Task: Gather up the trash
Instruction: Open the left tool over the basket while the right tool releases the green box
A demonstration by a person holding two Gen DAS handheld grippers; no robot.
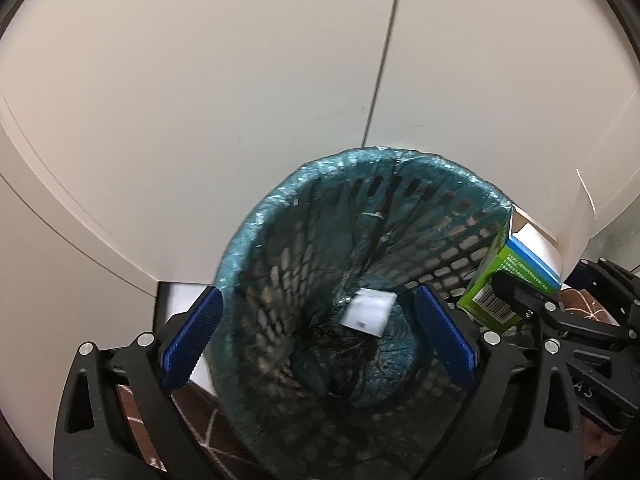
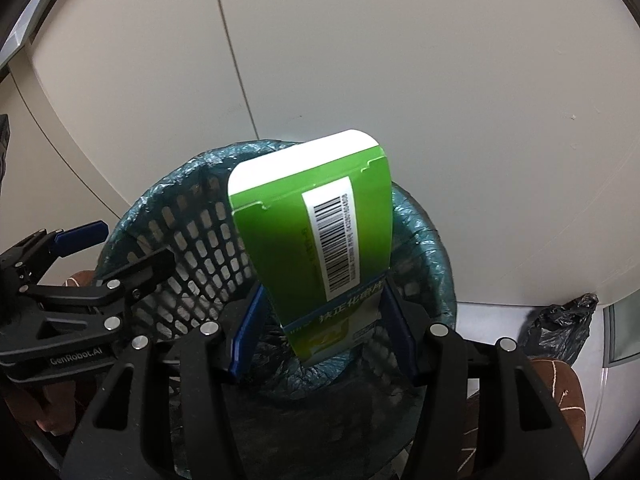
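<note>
My right tool (image 2: 324, 320) grips a green box (image 2: 316, 232) above the lined bin (image 2: 424, 240); my left tool (image 1: 316, 336) hangs wide open, empty. I should centre the box, then release.

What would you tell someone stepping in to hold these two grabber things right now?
Left gripper: open, empty, over the mouth of the lined bin.
Right gripper: shut on the green box, held above the bin's opening.
Done: a white packet already lies at the bottom of the bin.
Left: open the right gripper to drop the box in. A black bag sits beside the bin.
</note>
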